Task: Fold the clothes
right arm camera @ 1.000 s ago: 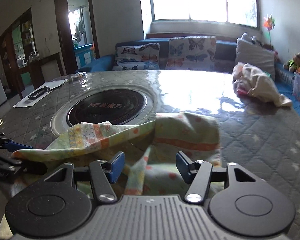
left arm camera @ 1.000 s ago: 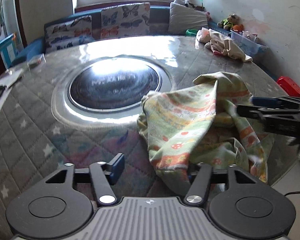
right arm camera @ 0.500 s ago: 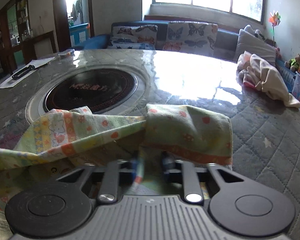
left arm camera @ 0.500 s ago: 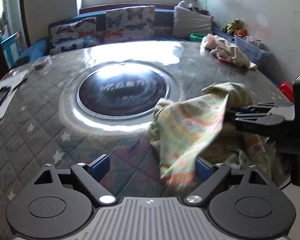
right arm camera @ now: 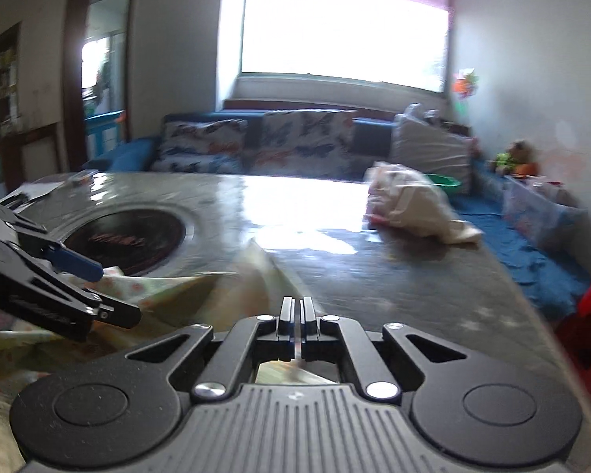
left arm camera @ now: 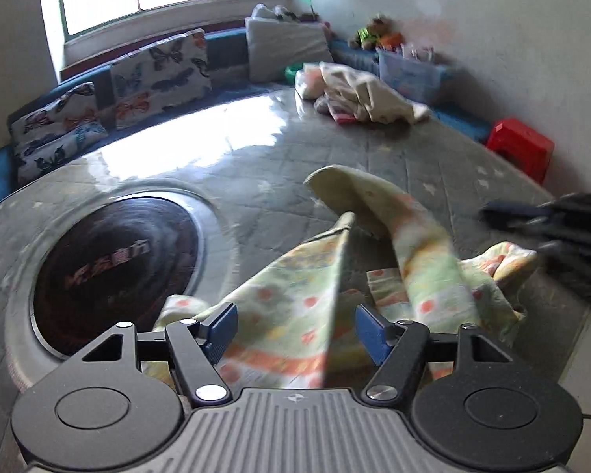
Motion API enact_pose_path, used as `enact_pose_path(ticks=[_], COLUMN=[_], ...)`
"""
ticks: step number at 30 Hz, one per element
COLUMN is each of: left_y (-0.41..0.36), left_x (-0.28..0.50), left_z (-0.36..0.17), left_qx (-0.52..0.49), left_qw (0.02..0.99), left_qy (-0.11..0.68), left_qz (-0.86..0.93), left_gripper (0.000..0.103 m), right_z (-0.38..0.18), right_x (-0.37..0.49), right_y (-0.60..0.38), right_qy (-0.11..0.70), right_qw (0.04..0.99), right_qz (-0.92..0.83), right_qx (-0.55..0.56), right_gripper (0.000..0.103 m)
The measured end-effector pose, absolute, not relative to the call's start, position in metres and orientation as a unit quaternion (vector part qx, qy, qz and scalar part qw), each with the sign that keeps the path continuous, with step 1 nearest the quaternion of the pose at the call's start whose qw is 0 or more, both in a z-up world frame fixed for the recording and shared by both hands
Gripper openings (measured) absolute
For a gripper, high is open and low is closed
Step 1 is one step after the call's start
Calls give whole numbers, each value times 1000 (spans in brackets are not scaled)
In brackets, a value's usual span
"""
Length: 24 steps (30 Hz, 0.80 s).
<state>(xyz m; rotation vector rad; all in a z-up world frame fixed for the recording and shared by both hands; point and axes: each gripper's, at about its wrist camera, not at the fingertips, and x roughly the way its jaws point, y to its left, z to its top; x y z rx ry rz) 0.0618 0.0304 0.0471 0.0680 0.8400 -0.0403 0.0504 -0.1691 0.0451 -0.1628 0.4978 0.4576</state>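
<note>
Seen from just behind the left gripper (left arm camera: 295,329), low and tilted down across the quilted table (left arm camera: 433,157), close over the green printed cloth (left arm camera: 295,299), facing the window wall. Shot likewise from behind the right gripper (right arm camera: 297,311), more level, aimed at the same window. Shared by both: round black inset (left arm camera: 114,260), cream clothes pile (right arm camera: 409,205), butterfly cushions (right arm camera: 307,138), each other's gripper at the frame edge

Pale green garment (left arm camera: 303,307) (orange-dotted, striped), blue-padded black left tongs (left arm camera: 295,331), butterfly-print cushions (left arm camera: 161,71), red stool (left arm camera: 520,148)
</note>
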Motion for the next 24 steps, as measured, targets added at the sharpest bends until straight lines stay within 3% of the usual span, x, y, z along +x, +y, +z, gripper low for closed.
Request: enact_pose_path(ticks=[3, 5, 6, 8, 9, 10, 13, 15, 22, 24], left_y=[29, 35, 38, 43, 46, 48, 59, 74, 142, 163], left_x=[77, 78, 78, 80, 80, 81, 78, 67, 10, -6], left_z=[37, 36, 35, 34, 34, 33, 36, 46, 65, 66], left_qx=[32, 28, 25, 21, 19, 17, 10, 0, -48, -63], left_qw=[907, 907, 908, 908, 908, 908, 911, 916, 918, 914], left_qy=[420, 419, 419, 418, 418, 417, 411, 396, 361, 358], left_qz=[-5, 3, 6, 14, 18, 22, 41, 64, 160, 183], left_gripper=[69, 56, 40, 24, 13, 10, 6, 6, 5, 5], right_z=[45, 43, 43, 41, 40, 39, 36, 34, 20, 15], right_x=[46, 45, 46, 47, 49, 50, 56, 61, 81, 87], right_y=[-189, -196, -196, -196, -193, -190, -176, -160, -106, -94], right_qy=[258, 266, 268, 269, 270, 271, 274, 274, 295, 305], right_qw=[940, 938, 937, 936, 935, 934, 926, 922, 908, 904], right_qz=[213, 215, 217, 223, 227, 232, 258, 274, 296, 293], right_qx=[-64, -51, -46, -39, -35, -32, -20, -15, -43, -61], right_gripper=[3, 6, 6, 14, 26, 39, 46, 57, 57, 51])
